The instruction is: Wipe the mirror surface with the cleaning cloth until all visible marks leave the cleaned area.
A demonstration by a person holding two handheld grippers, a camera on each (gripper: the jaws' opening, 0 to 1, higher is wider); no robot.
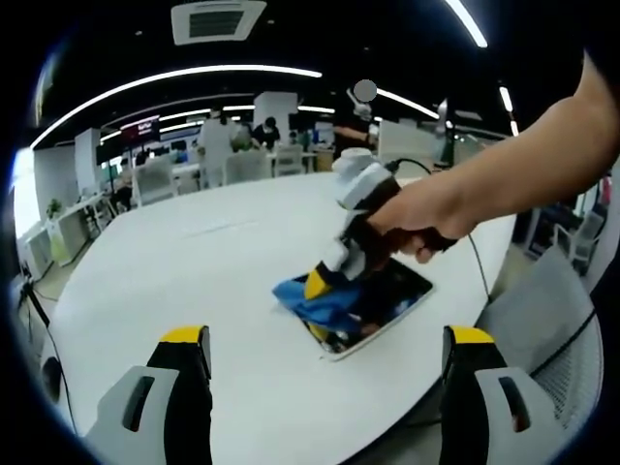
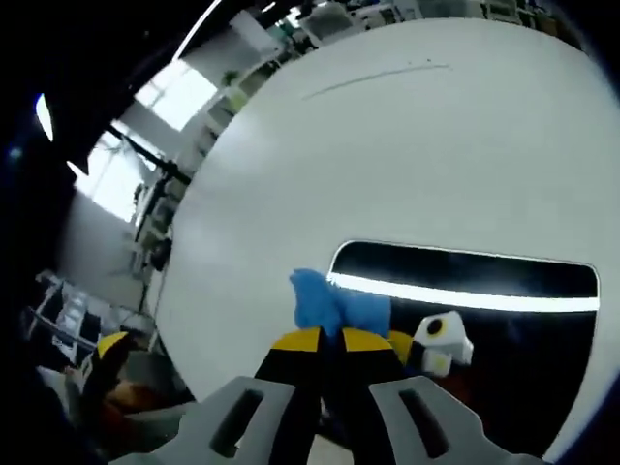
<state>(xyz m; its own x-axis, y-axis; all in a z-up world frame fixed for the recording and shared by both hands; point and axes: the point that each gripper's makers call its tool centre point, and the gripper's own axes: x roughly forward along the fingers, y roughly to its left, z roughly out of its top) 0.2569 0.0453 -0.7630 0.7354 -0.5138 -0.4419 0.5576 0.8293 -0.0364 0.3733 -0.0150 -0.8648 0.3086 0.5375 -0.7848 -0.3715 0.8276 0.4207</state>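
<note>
The mirror (image 1: 373, 310), a flat glossy rectangle, lies near the counter (image 1: 194, 262) edge on the person's side. The right gripper (image 2: 331, 341) has its jaws closed on the soft blue cloth (image 2: 334, 302), pressing it on the glass. The left gripper (image 1: 325, 339) hovers with jaws open. The cloth seems light and limp; the glass is slippery and fragile, so best held by its rim

Grey hand-held gripper (image 1: 325, 363) jaws, black fingers (image 1: 184, 363) tipped yellow.
</note>
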